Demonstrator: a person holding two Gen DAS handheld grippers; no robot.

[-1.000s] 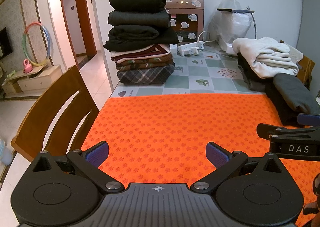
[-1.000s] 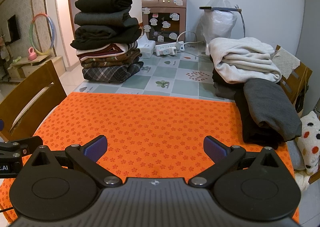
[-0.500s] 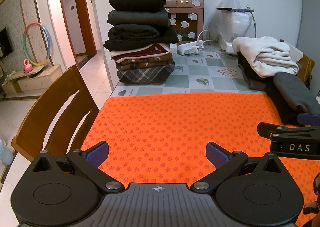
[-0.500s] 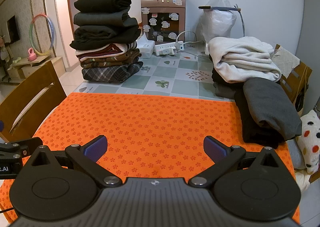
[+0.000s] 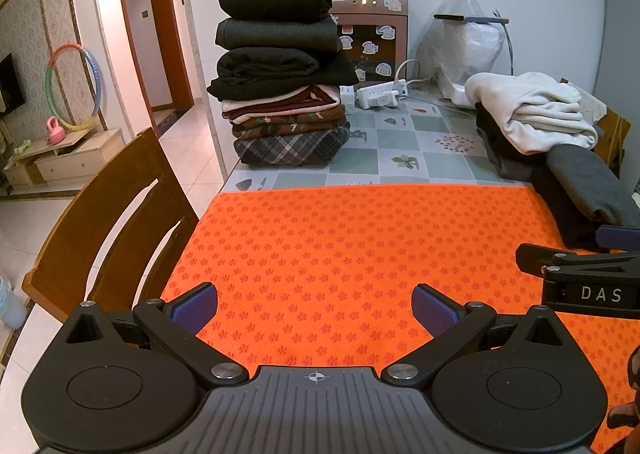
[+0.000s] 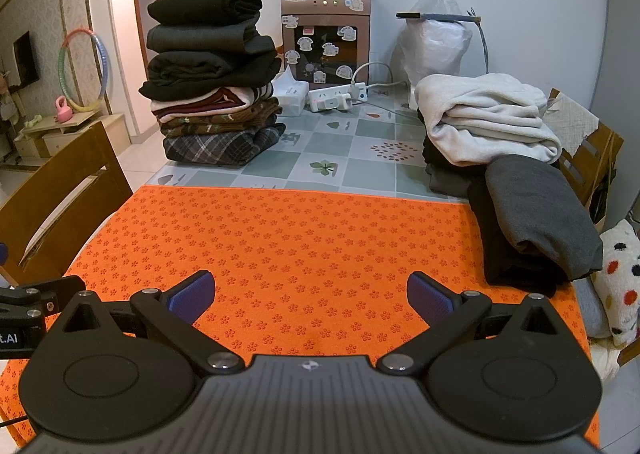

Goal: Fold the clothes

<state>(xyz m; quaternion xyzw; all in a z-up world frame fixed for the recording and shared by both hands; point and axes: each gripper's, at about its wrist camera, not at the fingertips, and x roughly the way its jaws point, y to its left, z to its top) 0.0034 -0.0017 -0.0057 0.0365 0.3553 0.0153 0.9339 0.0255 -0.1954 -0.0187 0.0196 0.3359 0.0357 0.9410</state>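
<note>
A tall stack of folded clothes stands at the far left of the table, dark items on top and a plaid one at the bottom. A loose pile of unfolded clothes, cream on top with grey and black under it, lies at the right edge. Between them spreads a bare orange mat. My left gripper hovers open over the mat's near left part. My right gripper hovers open over the near middle, holding nothing. Each gripper shows at the edge of the other's view.
A wooden chair stands at the table's left side. A water dispenser, a power strip and a white plastic bag sit at the back against the wall. A spotted cushion lies off the right edge.
</note>
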